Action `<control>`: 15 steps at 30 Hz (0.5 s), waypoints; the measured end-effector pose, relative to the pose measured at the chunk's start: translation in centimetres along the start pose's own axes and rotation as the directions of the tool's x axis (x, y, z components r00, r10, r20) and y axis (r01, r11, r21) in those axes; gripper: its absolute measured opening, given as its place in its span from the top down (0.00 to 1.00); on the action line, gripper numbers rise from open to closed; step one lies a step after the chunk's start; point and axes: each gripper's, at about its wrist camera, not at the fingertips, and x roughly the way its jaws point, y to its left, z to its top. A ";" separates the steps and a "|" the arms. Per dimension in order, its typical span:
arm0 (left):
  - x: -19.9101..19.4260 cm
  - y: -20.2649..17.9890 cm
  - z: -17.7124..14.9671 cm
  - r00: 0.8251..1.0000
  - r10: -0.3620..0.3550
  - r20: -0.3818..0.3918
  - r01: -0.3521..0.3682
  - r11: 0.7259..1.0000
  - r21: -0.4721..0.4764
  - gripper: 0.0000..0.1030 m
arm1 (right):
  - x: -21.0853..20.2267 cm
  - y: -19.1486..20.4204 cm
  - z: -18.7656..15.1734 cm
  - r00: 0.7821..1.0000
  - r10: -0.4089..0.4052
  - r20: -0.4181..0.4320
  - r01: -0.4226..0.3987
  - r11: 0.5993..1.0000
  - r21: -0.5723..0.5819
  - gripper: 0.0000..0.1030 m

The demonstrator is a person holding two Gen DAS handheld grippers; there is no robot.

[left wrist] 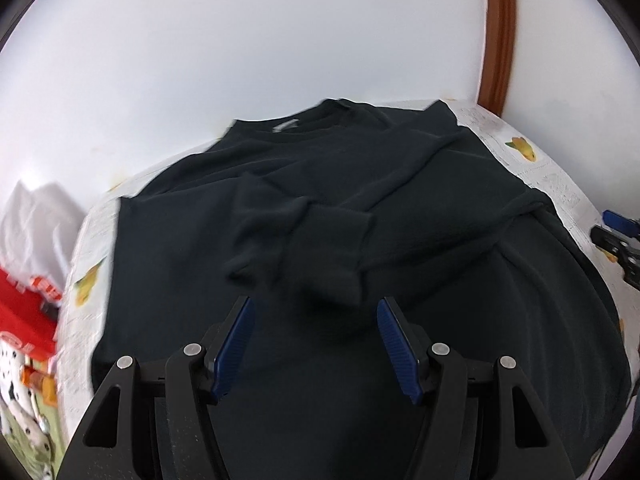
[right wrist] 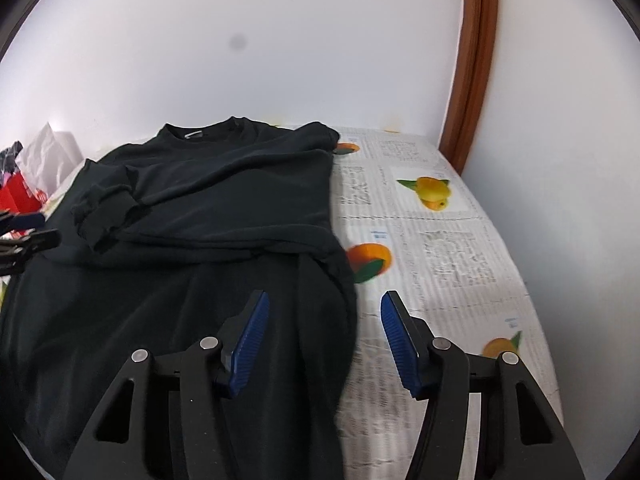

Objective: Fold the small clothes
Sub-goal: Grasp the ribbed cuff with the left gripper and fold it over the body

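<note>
Hovering over the black sweatshirt (right wrist: 224,184), both tools empty. It lies flat, neck toward the wall (right wrist: 280,40), on a fruit-print cloth (right wrist: 440,240) over what may be a bed or a counter; can't tell which. Both sleeves are already folded in across the chest, cuffs (left wrist: 320,240) overlapping near the middle, so the body is narrowed to a rough rectangle, presumably ready for a hem-to-collar fold.

Left hand-held gripper (left wrist: 316,344): jaws apart, nothing between the pads, poised above the lower mid-body of the garment. Right hand-held gripper (right wrist: 324,340): jaws apart too, straddling the garment's right edge; fabric is below the gap, but the pads aren't pressing on it.

My read: each tool is lining up on its own side of the lower body so the hem lifts evenly. The lower right edge looks rumpled and doubled; pinching only the top layer there would skew the fold.

Clutter at left, a red item (left wrist: 24,312) and white fabric (left wrist: 36,216), sits clear of the work.
</note>
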 end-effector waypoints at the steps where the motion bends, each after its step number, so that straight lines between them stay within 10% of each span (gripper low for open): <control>1: 0.8 -0.5 0.3 1.000 -0.006 -0.001 0.006 1.000 0.006 0.41 | 0.1 -0.4 -0.2 1.000 -0.005 -0.001 0.005 1.000 0.003 0.44; 10: 6.5 -2.7 0.9 0.996 0.082 -0.042 -0.079 0.994 0.069 0.42 | 0.7 -3.1 -1.8 1.000 -0.011 -0.027 0.012 0.998 0.068 0.44; 15: 6.0 -1.5 1.5 0.995 0.092 -0.033 -0.092 0.995 0.027 0.87 | 0.7 -2.4 -1.5 0.999 -0.014 -0.029 0.016 0.999 0.051 0.44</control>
